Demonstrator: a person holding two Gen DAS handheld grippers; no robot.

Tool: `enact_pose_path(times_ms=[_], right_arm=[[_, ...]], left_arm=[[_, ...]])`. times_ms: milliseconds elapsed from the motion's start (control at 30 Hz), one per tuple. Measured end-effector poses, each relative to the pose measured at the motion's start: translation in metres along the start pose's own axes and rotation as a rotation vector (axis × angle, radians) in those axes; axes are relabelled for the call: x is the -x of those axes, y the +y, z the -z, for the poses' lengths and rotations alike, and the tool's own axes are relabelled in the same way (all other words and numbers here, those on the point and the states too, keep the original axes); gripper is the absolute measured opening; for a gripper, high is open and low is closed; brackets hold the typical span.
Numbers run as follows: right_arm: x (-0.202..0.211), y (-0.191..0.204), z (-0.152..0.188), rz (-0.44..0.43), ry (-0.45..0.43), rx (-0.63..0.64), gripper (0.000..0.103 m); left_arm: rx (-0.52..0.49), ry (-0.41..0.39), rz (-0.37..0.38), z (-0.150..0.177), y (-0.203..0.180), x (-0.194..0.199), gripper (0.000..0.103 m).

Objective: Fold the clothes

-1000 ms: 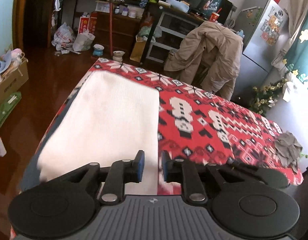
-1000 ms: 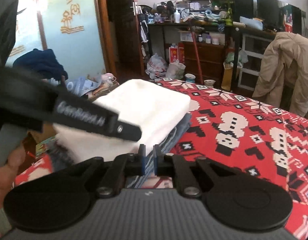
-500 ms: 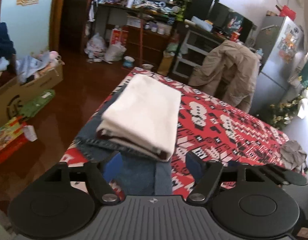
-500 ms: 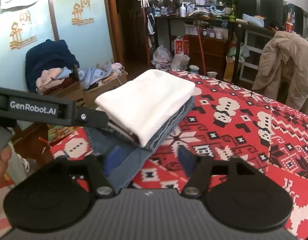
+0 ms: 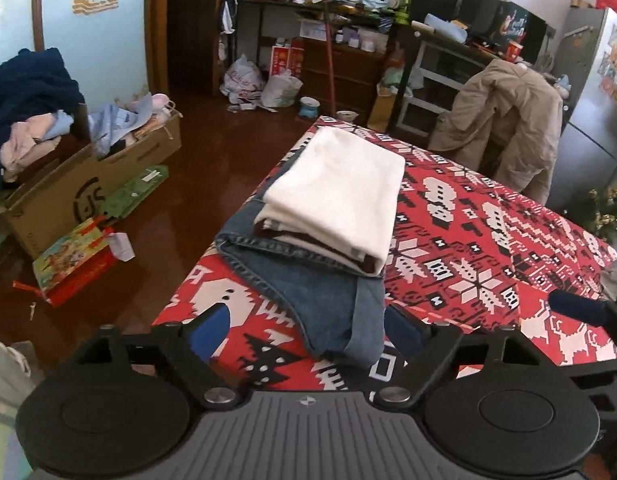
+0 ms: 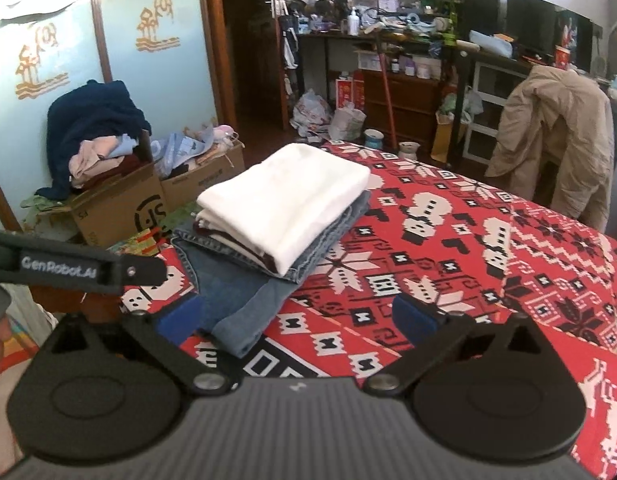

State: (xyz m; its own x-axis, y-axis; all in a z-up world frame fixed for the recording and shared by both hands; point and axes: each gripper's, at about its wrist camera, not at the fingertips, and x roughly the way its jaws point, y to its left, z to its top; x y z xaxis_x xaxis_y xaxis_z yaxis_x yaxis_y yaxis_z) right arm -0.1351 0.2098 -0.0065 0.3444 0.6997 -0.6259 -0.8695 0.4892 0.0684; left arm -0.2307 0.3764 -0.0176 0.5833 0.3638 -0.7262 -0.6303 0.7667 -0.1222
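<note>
A folded white garment [image 5: 336, 196] [image 6: 284, 208] lies on top of folded blue jeans [image 5: 320, 300] [image 6: 236, 300] at the left corner of the table with the red patterned cloth [image 5: 468, 240]. My left gripper [image 5: 308, 328] hovers just in front of the stack with its jaws opening wide. The jeans' near end shows between its fingers, untouched by the pads. My right gripper [image 6: 295, 316] is beside it to the right, jaws also opening, holding nothing. The left gripper's finger [image 6: 88, 272] crosses the right wrist view.
Cardboard boxes heaped with clothes [image 5: 68, 184] stand on the wooden floor left of the table. A beige coat [image 5: 504, 120] hangs over a chair behind it, beside a fridge [image 5: 592, 100]. A crumpled grey cloth [image 5: 616, 276] lies at the table's right edge.
Both grippers went from shut to wide open and drew back and upward from the stack. The white garment stays folded on the jeans, and more of the floor and room shows.
</note>
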Motion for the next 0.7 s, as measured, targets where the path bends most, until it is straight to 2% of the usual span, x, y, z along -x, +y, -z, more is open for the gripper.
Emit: enact_pose_path(times_ms=[133, 267, 500, 567, 700], right_arm=[[0.01, -0.001, -0.007, 0.002, 0.03, -0.004, 0.102], [0.021, 0.0, -0.015, 0.026, 0.04, -0.008, 0.102], [0.041, -0.003, -0.03, 0.051, 0.082, -0.073, 0.102], [0.044, -0.005, -0.035, 0.083, 0.093, -0.089, 0.102], [0.048, -0.007, -0.042, 0.104, 0.099, -0.099, 0.102]], left_arm=[[-0.014, 0.012, -0.035, 0.001, -0.001, 0.01, 0.087], [-0.036, -0.015, -0.086, 0.001, -0.007, 0.024, 0.087], [-0.156, -0.061, -0.18, -0.01, -0.025, 0.039, 0.087], [-0.127, -0.095, -0.21, -0.01, -0.027, 0.046, 0.087], [-0.095, -0.099, -0.174, -0.013, -0.03, 0.053, 0.09]])
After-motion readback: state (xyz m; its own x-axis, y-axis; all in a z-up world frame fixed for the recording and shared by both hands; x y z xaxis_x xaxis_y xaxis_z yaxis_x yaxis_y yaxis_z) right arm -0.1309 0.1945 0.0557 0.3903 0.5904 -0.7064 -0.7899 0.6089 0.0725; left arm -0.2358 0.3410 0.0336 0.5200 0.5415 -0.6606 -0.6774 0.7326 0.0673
